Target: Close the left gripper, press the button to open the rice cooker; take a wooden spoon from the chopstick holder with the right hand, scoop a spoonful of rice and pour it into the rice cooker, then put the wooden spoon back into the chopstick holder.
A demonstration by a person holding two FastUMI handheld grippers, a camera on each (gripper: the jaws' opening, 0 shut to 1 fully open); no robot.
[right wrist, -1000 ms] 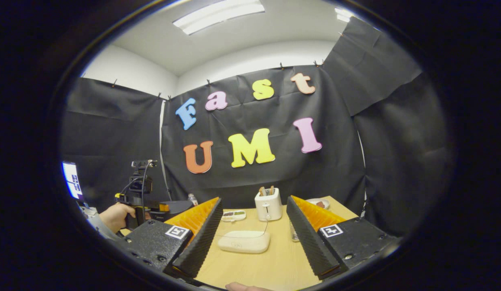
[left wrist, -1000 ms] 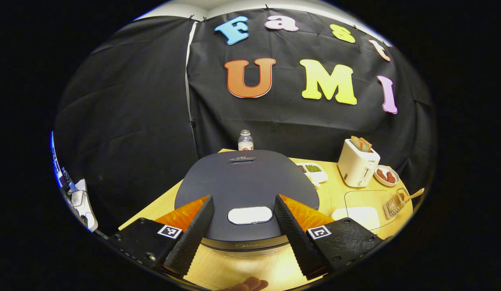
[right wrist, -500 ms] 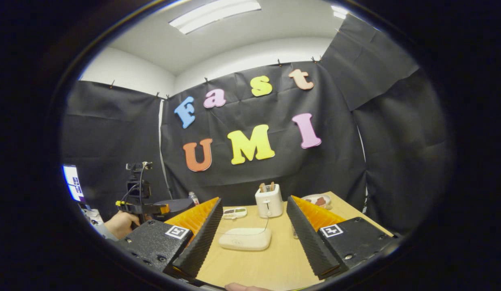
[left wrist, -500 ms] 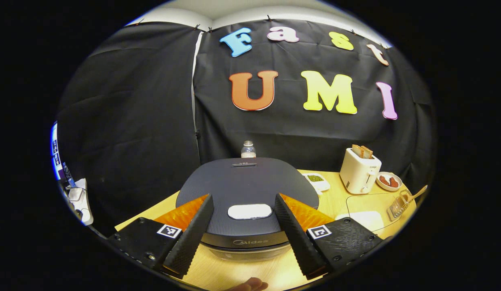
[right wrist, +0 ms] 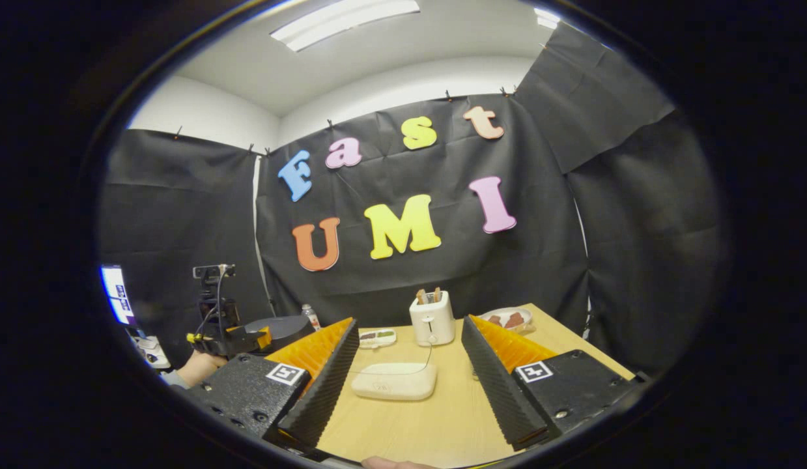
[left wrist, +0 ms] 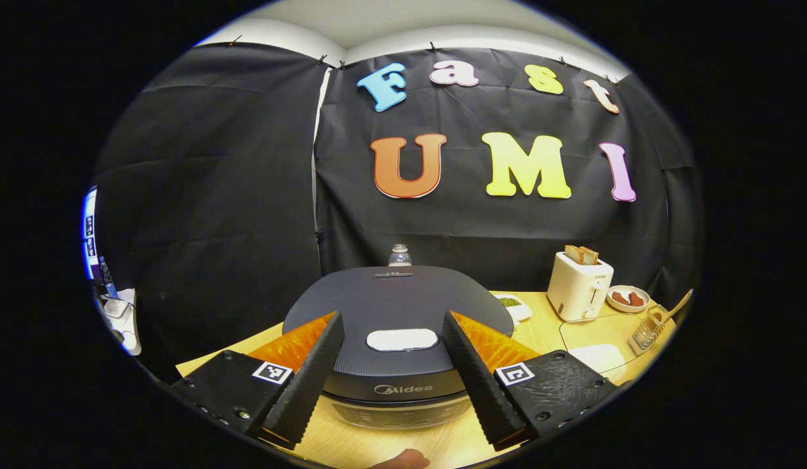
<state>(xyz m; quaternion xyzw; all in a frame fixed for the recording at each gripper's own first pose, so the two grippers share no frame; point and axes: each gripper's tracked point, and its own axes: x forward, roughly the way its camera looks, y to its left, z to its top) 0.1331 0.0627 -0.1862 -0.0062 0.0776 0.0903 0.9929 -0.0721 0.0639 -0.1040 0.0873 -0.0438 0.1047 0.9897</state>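
A dark rice cooker [left wrist: 403, 306] stands with its lid down, and its white oval button [left wrist: 402, 339] sits on the lid's near part. My left gripper [left wrist: 391, 316] is open, with one finger on each side of the button and just in front of the cooker. Far right on the table a wire chopstick holder [left wrist: 645, 331] holds a wooden spoon [left wrist: 675, 306]. My right gripper [right wrist: 410, 322] is open and empty above the table, with a cream box [right wrist: 393, 381] lying between its fingers farther off. At the left of the right gripper view, a hand [right wrist: 193, 368] holds the left gripper [right wrist: 230, 339] by the cooker [right wrist: 279, 326].
A white toaster [left wrist: 578, 286] with bread stands at the back right, its cord looping over the table. Beside it is a plate of red pieces [left wrist: 628, 298]. A small dish of green beans [left wrist: 510, 303] and a bottle [left wrist: 398, 255] sit behind the cooker. A flat white box [left wrist: 595, 357] lies near the holder.
The left gripper has dropped lower before the cooker, so the cooker's front now shows under the lid. Both grippers stay open, and the right one has barely shifted.
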